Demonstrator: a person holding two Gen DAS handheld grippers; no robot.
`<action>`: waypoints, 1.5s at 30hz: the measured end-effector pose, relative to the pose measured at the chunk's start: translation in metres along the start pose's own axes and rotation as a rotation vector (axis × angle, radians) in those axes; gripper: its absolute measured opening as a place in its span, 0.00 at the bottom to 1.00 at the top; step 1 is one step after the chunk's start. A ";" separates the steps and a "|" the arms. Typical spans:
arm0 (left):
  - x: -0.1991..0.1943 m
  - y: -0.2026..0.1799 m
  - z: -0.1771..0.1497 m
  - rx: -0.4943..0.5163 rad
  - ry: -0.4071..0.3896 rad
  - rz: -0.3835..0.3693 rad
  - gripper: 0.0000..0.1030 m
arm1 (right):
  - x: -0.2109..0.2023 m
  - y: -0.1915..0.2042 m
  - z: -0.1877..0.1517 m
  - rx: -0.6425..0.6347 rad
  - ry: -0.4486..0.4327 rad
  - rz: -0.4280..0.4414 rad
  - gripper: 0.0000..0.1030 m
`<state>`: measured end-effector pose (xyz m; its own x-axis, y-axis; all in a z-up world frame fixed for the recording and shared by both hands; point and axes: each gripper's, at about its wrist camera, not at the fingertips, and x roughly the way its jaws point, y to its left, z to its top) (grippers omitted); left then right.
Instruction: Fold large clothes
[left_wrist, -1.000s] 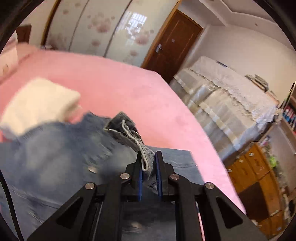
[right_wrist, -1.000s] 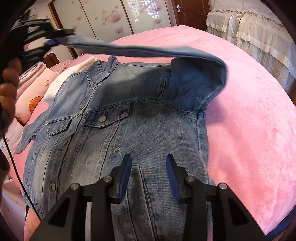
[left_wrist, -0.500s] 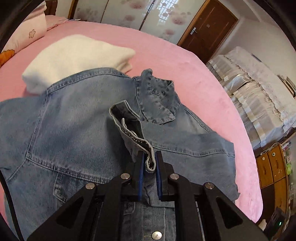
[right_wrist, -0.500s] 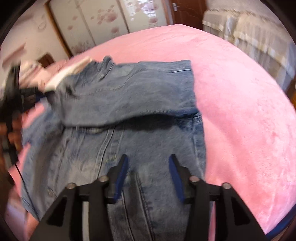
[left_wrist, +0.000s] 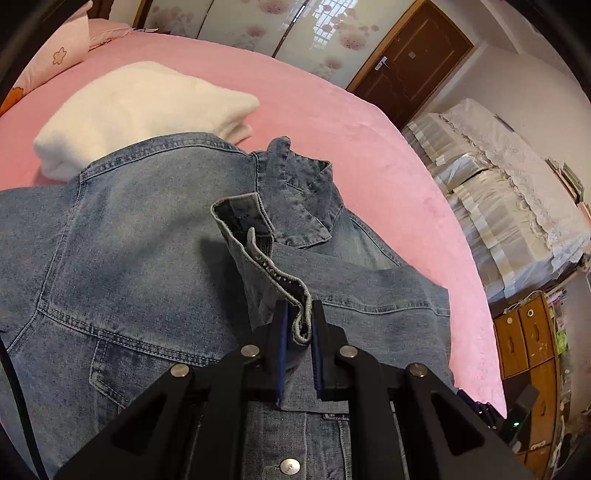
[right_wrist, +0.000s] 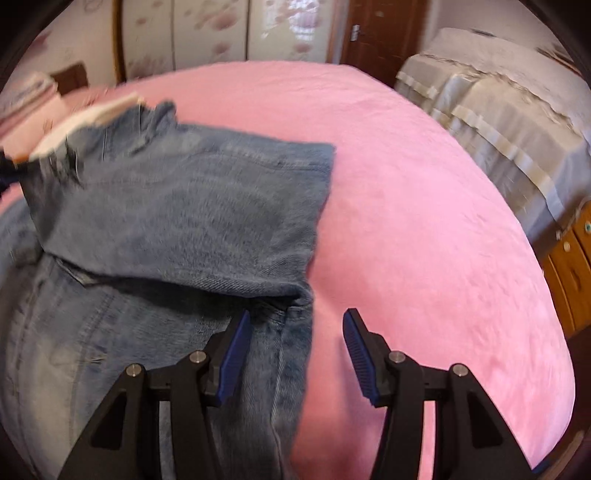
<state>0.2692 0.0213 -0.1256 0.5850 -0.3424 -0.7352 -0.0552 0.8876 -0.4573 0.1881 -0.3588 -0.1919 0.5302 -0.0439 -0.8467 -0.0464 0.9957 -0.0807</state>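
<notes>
On the pink bed (right_wrist: 424, 206) a denim jacket (left_wrist: 122, 266) lies spread flat, front side up, its collar (left_wrist: 295, 192) toward the wardrobe end of the room and its hem toward the two grippers, so its long axis runs from the person away up the bed. One sleeve (right_wrist: 192, 206) is folded across the chest, lying crosswise to that axis, with its folded shoulder edge at the jacket's right side and its far end reaching over toward the jacket's left side.

The left gripper (left_wrist: 298, 332) has its jaws closed on the sleeve cuff (left_wrist: 258, 254), which stands up between the blue pads above the jacket's middle, just below the collar. The right gripper (right_wrist: 295, 350) hovers with its jaws wide apart and nothing between them, over the jacket's right side seam; its left finger is above denim and its right finger above bare pink cover. That view is blurred, so I cannot tell whether the fingers touch the cloth.

A folded white garment (left_wrist: 140, 110) rests on the bed just beyond the jacket's shoulder, its near edge tucked under the denim. Past the bed stand a brown door (left_wrist: 417, 59) and a cloth-draped piece of furniture (right_wrist: 498, 122).
</notes>
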 end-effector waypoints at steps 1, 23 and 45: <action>-0.002 0.002 0.002 -0.008 -0.009 0.005 0.09 | 0.002 0.003 0.001 -0.010 -0.003 -0.013 0.51; 0.014 0.083 0.007 -0.171 0.071 -0.025 0.36 | -0.017 -0.014 -0.005 0.147 0.003 0.065 0.35; 0.099 0.067 0.016 -0.102 0.136 0.072 0.09 | -0.026 -0.011 0.040 0.136 -0.075 0.114 0.37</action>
<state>0.3357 0.0517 -0.2208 0.4624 -0.3238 -0.8254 -0.1784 0.8779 -0.4443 0.2082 -0.3656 -0.1479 0.5897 0.0710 -0.8045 0.0024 0.9960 0.0897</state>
